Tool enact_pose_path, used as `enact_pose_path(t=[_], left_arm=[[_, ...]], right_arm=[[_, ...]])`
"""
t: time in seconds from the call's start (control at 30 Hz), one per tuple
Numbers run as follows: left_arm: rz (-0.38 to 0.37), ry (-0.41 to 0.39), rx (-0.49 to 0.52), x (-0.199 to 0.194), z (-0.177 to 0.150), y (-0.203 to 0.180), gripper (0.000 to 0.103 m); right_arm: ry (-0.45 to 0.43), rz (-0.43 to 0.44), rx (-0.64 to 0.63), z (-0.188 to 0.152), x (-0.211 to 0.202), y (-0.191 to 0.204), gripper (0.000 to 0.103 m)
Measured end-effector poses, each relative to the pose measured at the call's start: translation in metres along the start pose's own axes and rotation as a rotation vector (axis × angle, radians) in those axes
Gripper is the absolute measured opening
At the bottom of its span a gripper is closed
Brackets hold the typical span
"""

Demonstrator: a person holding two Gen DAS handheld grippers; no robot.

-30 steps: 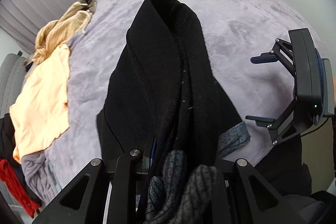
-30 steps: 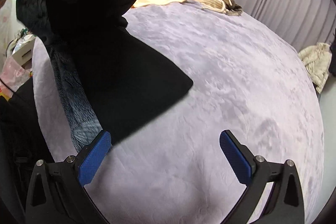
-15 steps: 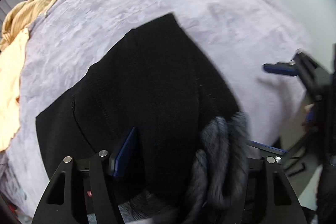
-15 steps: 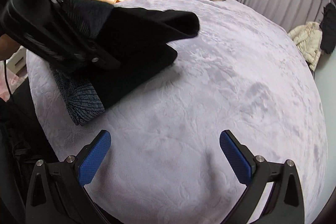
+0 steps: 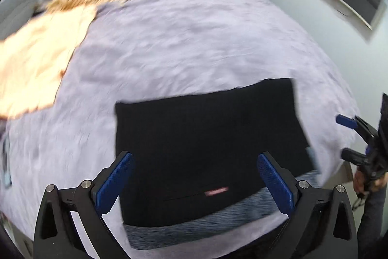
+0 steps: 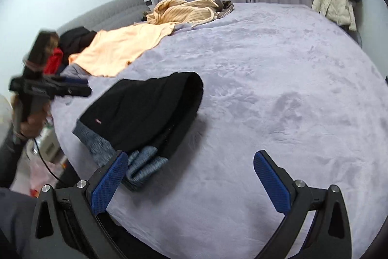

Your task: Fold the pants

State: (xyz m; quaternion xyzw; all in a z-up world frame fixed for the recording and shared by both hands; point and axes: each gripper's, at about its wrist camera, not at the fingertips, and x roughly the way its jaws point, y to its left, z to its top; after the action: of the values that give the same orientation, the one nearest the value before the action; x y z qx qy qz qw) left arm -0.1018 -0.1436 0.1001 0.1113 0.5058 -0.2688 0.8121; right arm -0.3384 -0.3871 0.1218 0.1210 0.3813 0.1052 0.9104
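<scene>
Now the left hand-held gripper point(image 5: 194, 180), just opened wide, holds nothing.

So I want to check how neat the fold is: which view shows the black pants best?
The right wrist view: the black pants lie sharp and side-on, showing the stacked layers and the rounded fold edge. The left wrist view looks down on the black pants as a flat rectangle, but it is motion-blurred.
</scene>
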Motion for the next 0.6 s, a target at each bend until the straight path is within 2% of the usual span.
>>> enact_pose_path(t=[0.1, 0.13, 0.2, 0.23, 0.27, 0.3, 0.37, 0.43, 0.5, 0.6], left_arm=[[0.106, 0.051, -0.045, 0.028, -0.017, 0.023, 0.102], [0.12, 0.061, -0.058, 0.031, -0.024, 0.029, 0.102], [0.061, 0.076, -0.096, 0.036, -0.038, 0.041, 0.102], [0.038, 0.08, -0.113, 0.037, -0.04, 0.046, 0.102], [0.022, 0.079, -0.127, 0.036, -0.04, 0.051, 0.102], [0.027, 0.073, -0.131, 0.033, -0.038, 0.055, 0.102], [0.071, 0.028, -0.123, 0.019, -0.034, 0.059, 0.102], [0.057, -0.03, -0.12, 0.0, -0.03, 0.063, 0.102], [0.041, -0.067, -0.125, -0.009, -0.028, 0.069, 0.102], [0.044, -0.01, -0.132, 0.01, -0.032, 0.073, 0.102]], right_arm=[[0.066, 0.053, 0.086, 0.007, 0.037, 0.001, 0.103], [0.091, 0.067, 0.115, 0.007, 0.051, 0.002, 0.103], [0.125, 0.126, 0.194, 0.008, 0.073, 0.003, 0.103], [0.136, 0.164, 0.219, 0.008, 0.081, 0.006, 0.094], [0.151, 0.203, 0.209, 0.01, 0.087, 0.015, 0.04], [0.16, 0.199, 0.17, 0.014, 0.091, 0.026, 0.023], [0.144, 0.145, 0.095, 0.024, 0.09, 0.05, 0.02], [0.115, 0.18, 0.053, 0.035, 0.085, 0.073, 0.019], [0.115, 0.175, 0.012, 0.04, 0.087, 0.088, 0.019], [0.179, 0.104, 0.044, 0.031, 0.105, 0.077, 0.019]])
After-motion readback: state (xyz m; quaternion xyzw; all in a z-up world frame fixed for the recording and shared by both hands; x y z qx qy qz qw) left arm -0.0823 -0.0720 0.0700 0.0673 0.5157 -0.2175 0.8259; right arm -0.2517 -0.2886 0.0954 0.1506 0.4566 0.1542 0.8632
